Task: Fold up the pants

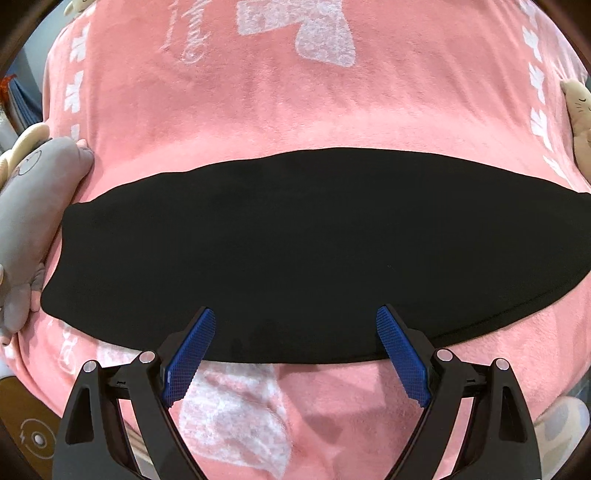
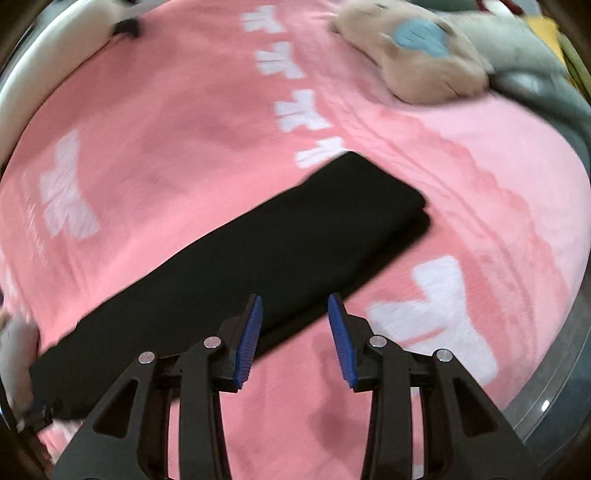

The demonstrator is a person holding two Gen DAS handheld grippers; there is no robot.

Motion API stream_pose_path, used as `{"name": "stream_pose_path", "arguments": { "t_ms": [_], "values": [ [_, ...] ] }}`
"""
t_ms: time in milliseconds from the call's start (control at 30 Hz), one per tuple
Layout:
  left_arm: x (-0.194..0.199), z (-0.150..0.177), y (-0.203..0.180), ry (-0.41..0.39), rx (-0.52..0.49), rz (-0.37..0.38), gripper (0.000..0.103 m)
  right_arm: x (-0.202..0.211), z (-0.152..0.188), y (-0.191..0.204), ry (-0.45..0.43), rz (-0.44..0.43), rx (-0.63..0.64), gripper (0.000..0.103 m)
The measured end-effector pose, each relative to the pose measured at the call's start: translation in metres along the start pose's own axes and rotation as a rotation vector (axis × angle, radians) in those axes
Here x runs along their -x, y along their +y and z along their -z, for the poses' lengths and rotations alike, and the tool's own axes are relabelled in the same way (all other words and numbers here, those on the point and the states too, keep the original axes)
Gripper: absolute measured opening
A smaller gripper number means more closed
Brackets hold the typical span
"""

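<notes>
Even soft indoor light, heavy fisheye edge warping, motion blur in right-wrist view

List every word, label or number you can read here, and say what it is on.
No text can be read for certain.
White cursive writing on the pink blanket: too distorted to read.
Faint white line of writing on the blanket in the right wrist view: too blurred.
Black pants: no label visible.

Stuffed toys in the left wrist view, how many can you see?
3: a grey toy at the left edge, a tan toy at the right edge, and a tip of another top left. More may be hidden.
</notes>
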State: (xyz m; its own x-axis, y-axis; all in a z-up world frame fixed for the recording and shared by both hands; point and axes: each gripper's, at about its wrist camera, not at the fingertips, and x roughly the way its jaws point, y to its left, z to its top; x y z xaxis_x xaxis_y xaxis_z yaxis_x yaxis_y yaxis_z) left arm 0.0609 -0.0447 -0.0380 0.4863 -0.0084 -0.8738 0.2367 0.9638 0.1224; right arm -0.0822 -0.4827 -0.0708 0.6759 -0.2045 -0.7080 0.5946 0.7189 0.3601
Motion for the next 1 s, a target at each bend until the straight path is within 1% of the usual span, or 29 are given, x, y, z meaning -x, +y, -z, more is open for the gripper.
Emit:
{"name": "stream_pose_path", "arguments": {
  "t_ms": [33, 67, 167, 233, 367, 433, 533, 633, 667, 700, 733, 767, 833, 867, 933, 967, 1000],
  "values": [
    [-0.001, -0.001, 0.001, 0.0, 0.0, -0.002, 0.087, -0.001, -0.001, -0.016, 0.004, 0.0, -0.014, 0.037],
    [-0.001, -0.001, 0.002, 0.0, 0.002, -0.01, 0.087, -0.01, -0.008, -0.025, -0.004, 0.023, -0.039, 0.037],
    [-0.005, -0.004, 0.008, 0.011, 0.011, -0.028, 0.087, -0.016, -0.017, -0.047, -0.02, 0.075, -0.082, 0.037],
    [-0.005, -0.003, 0.012, 0.012, 0.023, -0.039, 0.087, -0.017, -0.021, -0.062, -0.034, 0.065, -0.126, 0.037],
    [-0.009, -0.003, 0.017, 0.023, 0.036, -0.055, 0.087, -0.016, -0.036, -0.106, -0.085, 0.043, -0.283, 0.037],
    [-0.013, -0.003, 0.016, 0.034, 0.036, -0.059, 0.087, -0.021, -0.042, -0.118, -0.084, 0.05, -0.323, 0.037],
    [-0.017, -0.004, 0.009, 0.044, 0.023, -0.063, 0.087, -0.039, -0.049, -0.12, -0.028, 0.039, -0.306, 0.037],
    [-0.021, -0.004, -0.001, 0.055, 0.009, -0.064, 0.087, -0.052, -0.051, -0.117, 0.011, -0.048, -0.32, 0.037],
    [-0.021, -0.005, -0.003, 0.056, 0.008, -0.063, 0.087, -0.054, -0.052, -0.114, 0.018, -0.067, -0.322, 0.037],
    [-0.021, -0.005, -0.005, 0.057, 0.009, -0.061, 0.087, -0.053, -0.053, -0.109, 0.019, -0.064, -0.301, 0.036],
    [-0.021, -0.006, -0.007, 0.057, 0.011, -0.057, 0.087, -0.051, -0.055, -0.106, 0.013, -0.066, -0.275, 0.025],
    [-0.021, -0.007, -0.007, 0.057, 0.012, -0.054, 0.087, -0.045, -0.057, -0.104, -0.013, -0.065, -0.247, 0.02],
    [-0.021, -0.009, -0.007, 0.058, 0.017, -0.056, 0.087, -0.031, -0.059, -0.108, -0.056, -0.103, -0.261, 0.018],
    [-0.021, -0.009, -0.007, 0.058, 0.016, -0.057, 0.087, -0.026, -0.059, -0.11, -0.073, -0.108, -0.263, 0.018],
    [-0.021, -0.01, -0.005, 0.054, 0.021, -0.064, 0.087, -0.028, -0.057, -0.11, -0.083, -0.083, -0.23, 0.018],
    [-0.022, -0.009, -0.004, 0.056, 0.023, -0.064, 0.087, -0.041, -0.054, -0.111, -0.041, -0.054, -0.203, 0.02],
    [-0.022, -0.01, -0.003, 0.059, 0.027, -0.062, 0.087, -0.053, -0.051, -0.113, 0.004, -0.038, -0.199, 0.025]
  ]
}}
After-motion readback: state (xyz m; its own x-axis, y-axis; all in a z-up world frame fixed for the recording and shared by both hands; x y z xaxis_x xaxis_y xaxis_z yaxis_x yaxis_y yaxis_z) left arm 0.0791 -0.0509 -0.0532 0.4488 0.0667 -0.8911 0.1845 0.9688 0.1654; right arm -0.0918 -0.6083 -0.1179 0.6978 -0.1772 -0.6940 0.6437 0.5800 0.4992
